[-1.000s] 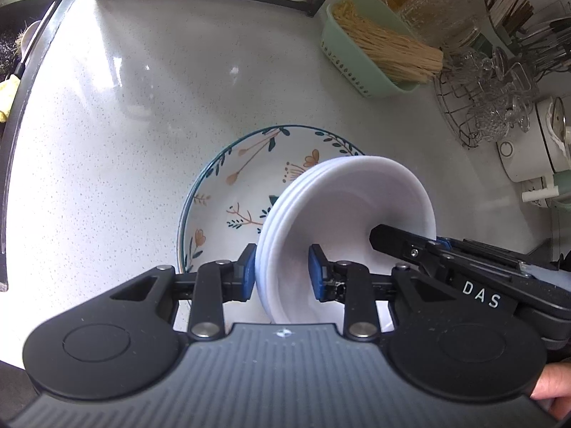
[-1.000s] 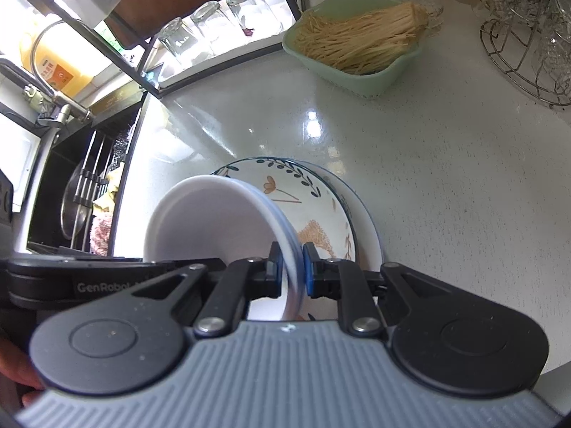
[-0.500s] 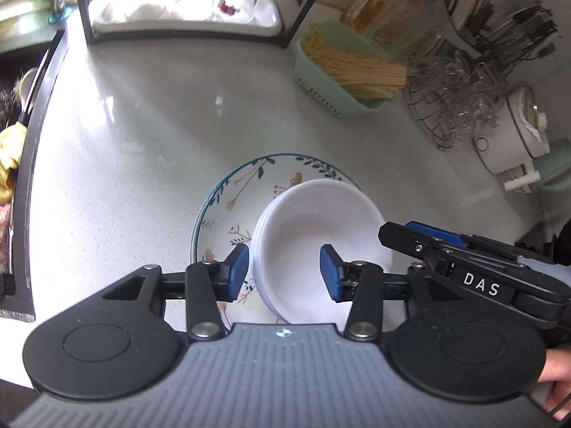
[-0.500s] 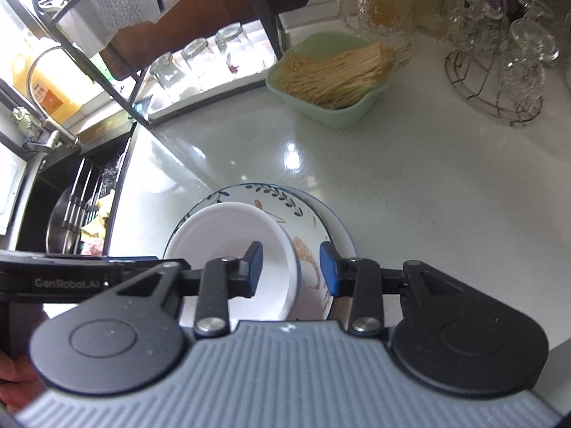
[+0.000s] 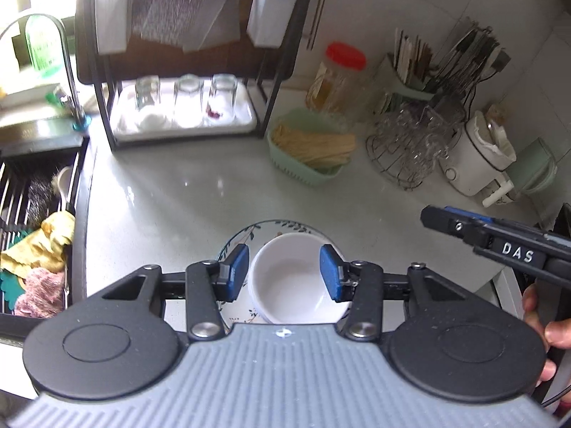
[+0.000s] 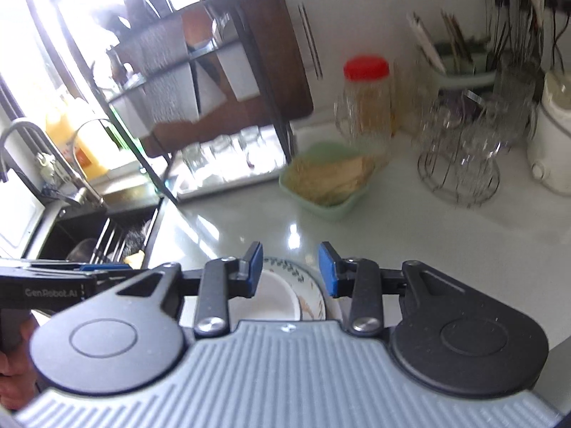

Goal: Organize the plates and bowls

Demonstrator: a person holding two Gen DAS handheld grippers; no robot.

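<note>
from our left wrist view we look down on a white bowl [image 5: 298, 283] sitting in a floral plate [image 5: 242, 240] on the grey counter [image 5: 200, 199]. our left gripper [image 5: 284, 271] hangs above the bowl with its blue pads spread wide, one over each side of the rim and holding nothing. our right wrist view shows only a slice of the same bowl [image 6: 264, 297] and plate [image 6: 307, 294], low behind the right gripper [image 6: 291, 269], which is also spread apart and empty.

only the left view shows the sink rack with yellow and pink cloths [image 5: 37, 264]. only the right view shows an orange bottle [image 6: 82, 142] by the tap [image 6: 32, 142].

writing: "das" on the other tool's body [image 5: 517, 251] in the left view, "genrobot.ai" on the tool [image 6: 50, 292] seen in the right view.

counts: one bowl and one plate, though we cannot tell if the bowl is a stack. three upturned glasses [image 5: 187, 94] stand on the rack tray, with one green basket of noodles [image 5: 310, 149] and one red-lidded jar [image 5: 339, 78] nearby.
</note>
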